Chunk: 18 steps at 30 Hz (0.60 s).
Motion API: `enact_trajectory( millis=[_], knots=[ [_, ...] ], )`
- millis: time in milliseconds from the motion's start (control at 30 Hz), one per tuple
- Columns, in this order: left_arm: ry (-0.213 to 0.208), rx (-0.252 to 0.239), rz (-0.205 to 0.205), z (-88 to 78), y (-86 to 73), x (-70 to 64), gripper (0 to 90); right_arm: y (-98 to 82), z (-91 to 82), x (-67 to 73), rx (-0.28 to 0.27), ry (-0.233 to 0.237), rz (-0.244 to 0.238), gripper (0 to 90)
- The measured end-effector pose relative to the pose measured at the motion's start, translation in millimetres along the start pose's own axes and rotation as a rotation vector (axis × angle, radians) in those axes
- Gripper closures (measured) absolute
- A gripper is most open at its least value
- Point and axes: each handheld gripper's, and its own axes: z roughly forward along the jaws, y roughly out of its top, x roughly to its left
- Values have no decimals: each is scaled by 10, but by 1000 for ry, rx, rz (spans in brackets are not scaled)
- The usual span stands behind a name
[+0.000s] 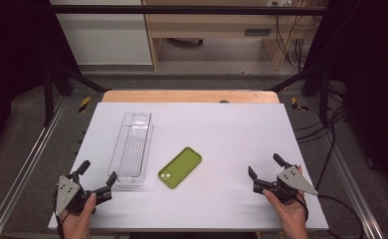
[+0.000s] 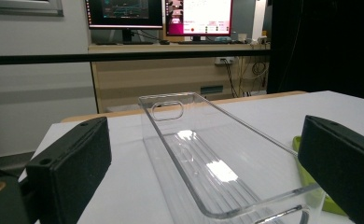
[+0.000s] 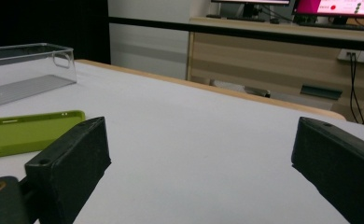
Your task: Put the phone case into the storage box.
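A green phone case (image 1: 180, 167) lies flat near the middle of the white table (image 1: 222, 129). To its left stands a long clear plastic bin (image 1: 131, 148), empty. My left gripper (image 1: 98, 171) rests at the front left corner, open, just short of the bin's near end. In the left gripper view the clear bin (image 2: 203, 154) runs away between the wide jaws, with the case's edge (image 2: 311, 182) at the right. My right gripper (image 1: 265, 166) sits open at the front right. In the right gripper view the phone case (image 3: 26, 133) and bin (image 3: 21, 74) lie off to the left.
The table's wooden far edge (image 1: 192, 95) borders a floor gap, with a wooden desk (image 2: 171, 70) and monitors (image 2: 199, 16) beyond. Metal rails (image 1: 28, 154) flank both sides. Cables (image 1: 326, 149) hang at the right.
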Motion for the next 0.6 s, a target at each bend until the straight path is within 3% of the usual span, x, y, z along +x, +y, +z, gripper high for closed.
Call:
enact_trajectory(
  millis=[100, 133, 333, 400, 433, 500, 600],
  knots=[
    [-4, -12, -15, -23, 19, 4, 23, -1, 4, 8, 28, 1, 14, 61],
    [-5, -16, -16, -29, 29, 2, 23, 15, -12, 21, 72, 30, 21, 96],
    [-15, 0, -13, -13, 21, -19, 22, 33, 14, 61, 167, 88, 70, 76],
    [-13, 0, -13, -14, 25, -21, 22, 31, 23, 73, 181, 93, 51, 79],
    [-11, 0, -4, -16, 37, -19, 22, 35, 44, 109, 191, 52, -34, 91],
    [0, -14, 14, -38, 76, -17, 23, 45, 50, 131, 197, 56, -54, 90],
    [5, -15, -5, -71, 63, 7, 24, 110, 81, 198, 226, 89, -100, 90]
  ],
)
